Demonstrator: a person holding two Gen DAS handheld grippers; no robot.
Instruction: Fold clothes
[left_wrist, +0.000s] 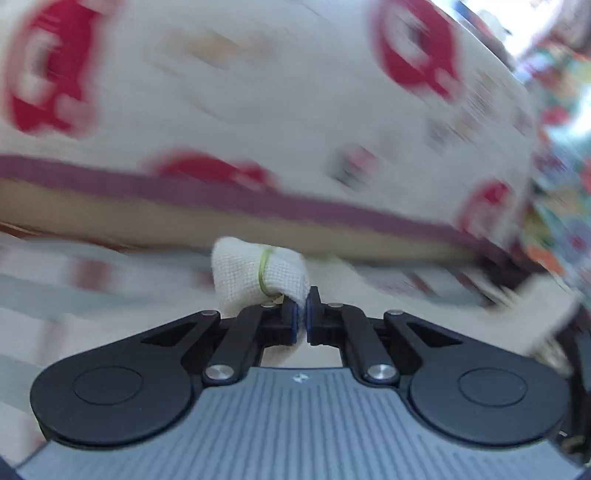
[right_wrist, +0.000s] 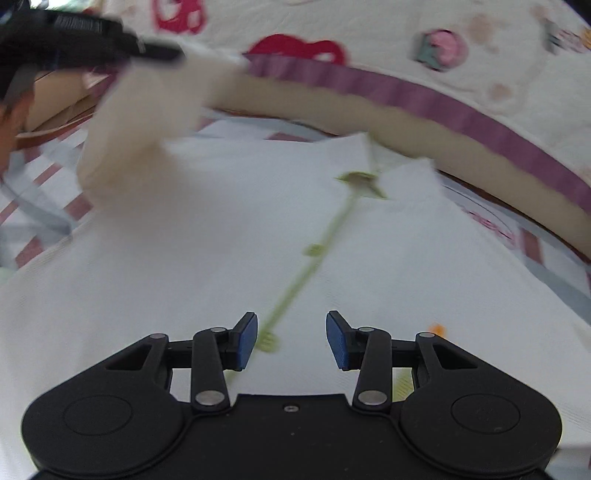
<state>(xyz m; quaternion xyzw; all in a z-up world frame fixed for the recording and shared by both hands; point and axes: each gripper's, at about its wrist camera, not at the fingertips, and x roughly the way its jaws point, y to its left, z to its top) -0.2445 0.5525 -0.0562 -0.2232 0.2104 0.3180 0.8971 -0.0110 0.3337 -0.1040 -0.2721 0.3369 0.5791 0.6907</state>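
Shirt (right_wrist: 229, 236) lay flat across a striped sheet (right_wrist: 40, 192), white knit with a green placket line (right_wrist: 314, 258) running from the collar (right_wrist: 364, 181) down toward the right claw. Right claw (right_wrist: 291, 341) was released, blue pads (right_wrist: 246, 341) well apart, hovering over the shirt's front panel near the lower end of the green line; whether the pads touched the cloth could not be told. Left claw (left_wrist: 302, 314) was clenched on a bunched bit of the white fabric (left_wrist: 258, 269), a green stitch ring visible on the pinched fold, which stood up above the fingertips.

In the right wrist view that left claw (right_wrist: 92, 40) appeared at upper left, blurred, with a sleeve of the shirt (right_wrist: 140, 122) hanging from it, lifted off the sheet.

Edges: the collar end sat just beside a tan padded band (right_wrist: 424, 129) with purple trim (right_wrist: 406, 92), behind which a cream quilt with red prints (right_wrist: 295, 48) rose. Right shirt edge ran near that band; sheet showed between them. Left side had open striped sheet beyond the shirt hem.

Left wrist view was heavily motion-blurred; beyond the band and quilt, nothing further could be made out.
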